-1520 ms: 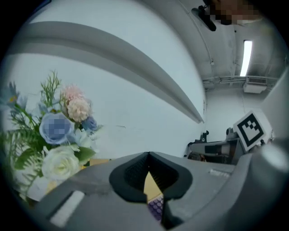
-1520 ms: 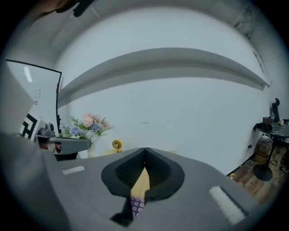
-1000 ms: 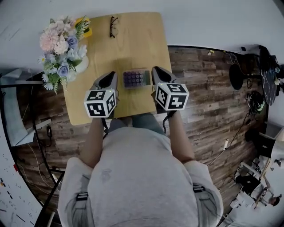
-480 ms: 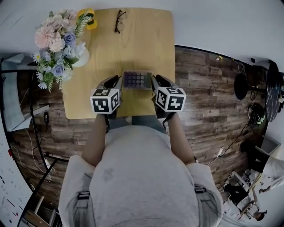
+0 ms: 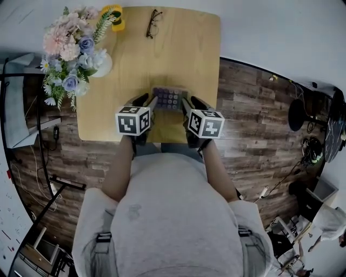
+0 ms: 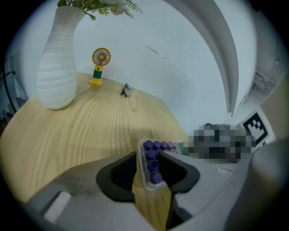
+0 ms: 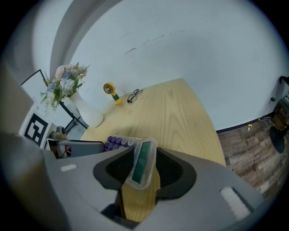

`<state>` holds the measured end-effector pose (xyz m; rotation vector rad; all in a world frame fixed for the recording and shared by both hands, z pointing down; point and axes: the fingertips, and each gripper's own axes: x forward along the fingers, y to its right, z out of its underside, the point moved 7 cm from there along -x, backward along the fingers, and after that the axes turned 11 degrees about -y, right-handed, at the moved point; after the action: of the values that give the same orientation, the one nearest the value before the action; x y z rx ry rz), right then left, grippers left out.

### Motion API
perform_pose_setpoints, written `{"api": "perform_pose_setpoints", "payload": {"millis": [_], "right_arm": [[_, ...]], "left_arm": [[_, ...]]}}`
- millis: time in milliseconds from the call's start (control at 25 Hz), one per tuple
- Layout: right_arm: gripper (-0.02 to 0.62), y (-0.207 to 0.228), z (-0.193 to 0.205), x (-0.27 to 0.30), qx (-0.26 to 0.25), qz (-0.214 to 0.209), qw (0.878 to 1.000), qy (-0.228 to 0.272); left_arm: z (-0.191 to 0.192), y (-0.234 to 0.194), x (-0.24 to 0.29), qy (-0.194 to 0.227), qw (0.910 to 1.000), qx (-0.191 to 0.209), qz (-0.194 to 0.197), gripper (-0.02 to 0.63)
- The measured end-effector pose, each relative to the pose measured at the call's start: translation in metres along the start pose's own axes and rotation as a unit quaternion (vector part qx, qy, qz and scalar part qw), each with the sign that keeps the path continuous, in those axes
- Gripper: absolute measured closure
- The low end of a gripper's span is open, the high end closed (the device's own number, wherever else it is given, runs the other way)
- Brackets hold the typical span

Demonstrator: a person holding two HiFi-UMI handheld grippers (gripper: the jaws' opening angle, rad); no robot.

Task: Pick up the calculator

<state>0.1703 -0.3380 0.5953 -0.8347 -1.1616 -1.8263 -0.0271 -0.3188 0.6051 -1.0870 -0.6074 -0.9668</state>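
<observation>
left gripper (image 6: 148, 157) with jaws parted, just now opening, set astride one end of the calculator (image 6: 156, 148). rows of purple keys (image 6: 152, 159) showing between the dark pads, clear case rim close to both, no firm pinch to be seen. right gripper (image 7: 143, 154) likewise parted and just now opening, astride the other end, with the green display strip (image 7: 142, 161) standing between its pads and more purple keys off to one side.

from the head view: both grippers low over the table (image 5: 178, 51) and angled downward, left gripper (image 5: 148, 101) at the calculator's left end, right gripper (image 5: 191, 103) at its right end. marker cube (image 5: 133, 120) atop the left one, marker cube (image 5: 206, 123) atop the right. calculator (image 5: 169, 98) lying flat on the light wood between them, in the nearer half of the table, about midway across.

farther out: glasses (image 5: 153, 22) near the far edge. small yellow fan (image 5: 115, 16) upright at the far left corner, just beside the flowers (image 5: 67, 43) in a white ribbed vase (image 6: 56, 67) at the left edge. all three well apart from the calculator. white wall (image 6: 180, 54) behind the table, dark plank floor (image 5: 254, 121) to the right. bare forearms (image 5: 116, 167) and a grey top (image 5: 173, 216) below the grippers.
</observation>
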Motion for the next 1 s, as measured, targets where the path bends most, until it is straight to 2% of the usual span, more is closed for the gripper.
{"api": "perform_pose_setpoints", "payload": {"millis": [160,360,640,1000], "right_arm": [[0.431,0.003,-0.001,0.004,0.005,-0.012,1.0,-0.007],[0.429,0.006,-0.002,0.01,0.003,-0.019,1.0,-0.019],[0.417,0.006,-0.001,0.02,0.004,-0.031,0.999,-0.036],[0.423,0.003,-0.005,0.019,-0.009,-0.022,0.999,-0.027]], "left_arm": [[0.001,0.001,0.007,0.001,0.9996,-0.025,0.011,0.417],[0.0,0.001,0.01,0.002,0.9992,-0.036,0.017,0.414],[0.002,-0.001,0.015,0.004,0.9965,-0.071,0.044,0.408],[0.0,0.004,0.014,-0.002,0.9986,-0.038,0.038,0.402]]}}
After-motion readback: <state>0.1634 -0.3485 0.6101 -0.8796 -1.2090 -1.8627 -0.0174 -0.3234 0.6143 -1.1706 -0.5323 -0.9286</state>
